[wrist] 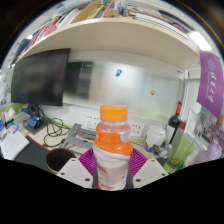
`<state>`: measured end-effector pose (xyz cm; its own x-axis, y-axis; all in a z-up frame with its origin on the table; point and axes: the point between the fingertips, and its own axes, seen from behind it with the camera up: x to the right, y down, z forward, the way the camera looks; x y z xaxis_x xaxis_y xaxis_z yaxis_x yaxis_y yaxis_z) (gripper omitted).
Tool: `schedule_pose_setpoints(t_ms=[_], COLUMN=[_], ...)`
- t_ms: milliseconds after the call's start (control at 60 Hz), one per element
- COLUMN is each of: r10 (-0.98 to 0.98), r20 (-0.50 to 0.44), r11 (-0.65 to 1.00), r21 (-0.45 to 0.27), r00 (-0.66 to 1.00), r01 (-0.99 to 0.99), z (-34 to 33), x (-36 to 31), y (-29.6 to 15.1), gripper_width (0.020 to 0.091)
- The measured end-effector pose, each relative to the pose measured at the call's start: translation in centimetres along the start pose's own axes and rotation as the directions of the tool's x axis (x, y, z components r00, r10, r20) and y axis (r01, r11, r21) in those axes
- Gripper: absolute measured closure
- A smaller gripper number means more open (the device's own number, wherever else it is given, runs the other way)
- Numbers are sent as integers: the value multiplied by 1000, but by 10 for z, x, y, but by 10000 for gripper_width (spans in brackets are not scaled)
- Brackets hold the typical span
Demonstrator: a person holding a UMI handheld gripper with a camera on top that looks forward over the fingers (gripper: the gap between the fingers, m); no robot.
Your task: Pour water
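Between the fingers: orange-capped bottle, upright | fingers pinching its sides

An orange-capped bottle is showing an orange-and-white label at lower centre, flanked by purple pads.

My gripper showed little: pale angular fingers bearing pink pads on their inner faces.
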<state>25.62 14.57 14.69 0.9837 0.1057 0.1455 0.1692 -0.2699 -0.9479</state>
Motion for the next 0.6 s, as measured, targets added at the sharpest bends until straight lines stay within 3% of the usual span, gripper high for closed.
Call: schedule_pose_setpoints(t_ms=[333, 450, 600], r10=[124, 133, 143], r20=[15, 4, -3], r11=[992, 989, 988], r21=[30, 67, 59], r00=[992, 991, 990], r01=[-124, -133, -142], z=[31, 25, 25], x=[-13, -8, -9], y=[54, 51, 53], gripper_width=[703, 689, 556])
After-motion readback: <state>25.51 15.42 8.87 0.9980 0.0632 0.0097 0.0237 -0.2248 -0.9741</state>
